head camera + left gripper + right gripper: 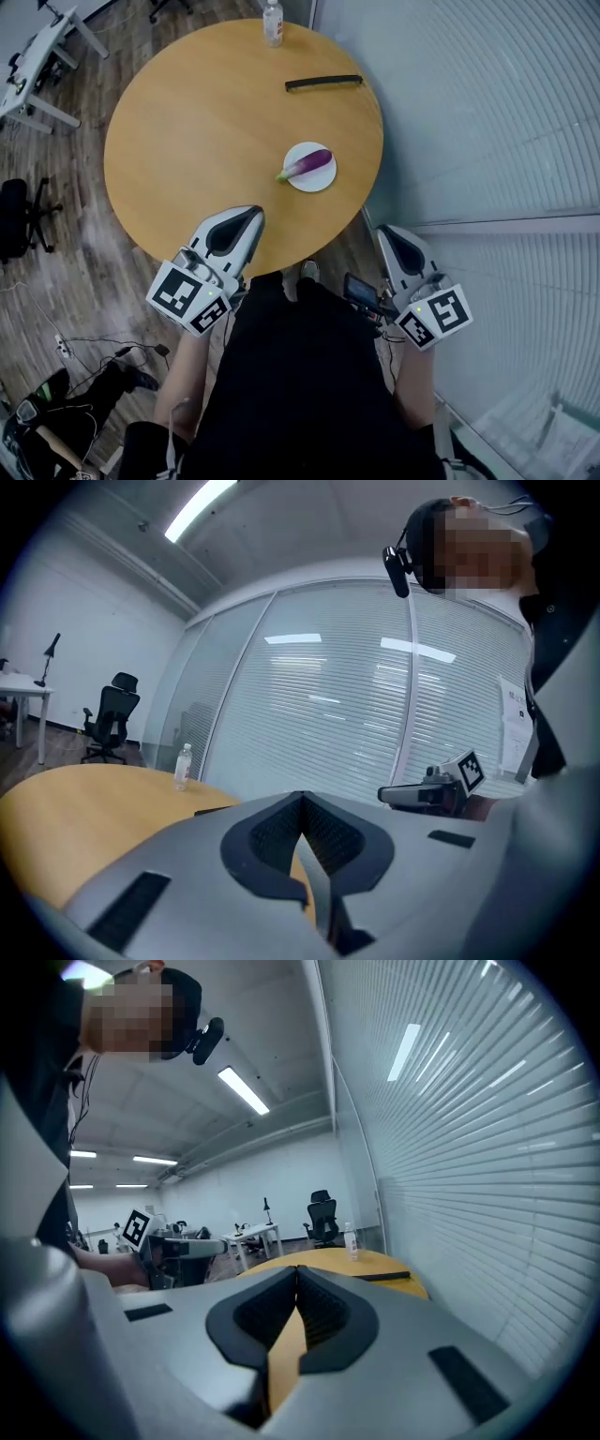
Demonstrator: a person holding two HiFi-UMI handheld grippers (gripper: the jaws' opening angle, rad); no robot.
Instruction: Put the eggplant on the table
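On the plate (324, 180) sits the eggplant (309, 164); left tongs (251, 214) and right tongs (385, 232) both closed, empty. I'd open the right wide, grab mid-body, lower it beside the plate.

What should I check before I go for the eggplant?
1. Eggplant located: ok. It lies on the white plate, not yet on the bare table.
2. Left gripper ready to grasp: not ok. Jaws shut, nothing between them.
3. Right gripper ready: not ok. Jaws shut, empty, off the table's edge.
4. Path to the plate: ok. Nothing lies between either gripper and it.
5. Free spot to set down: ok. Bottle and black strip sit at the far side.
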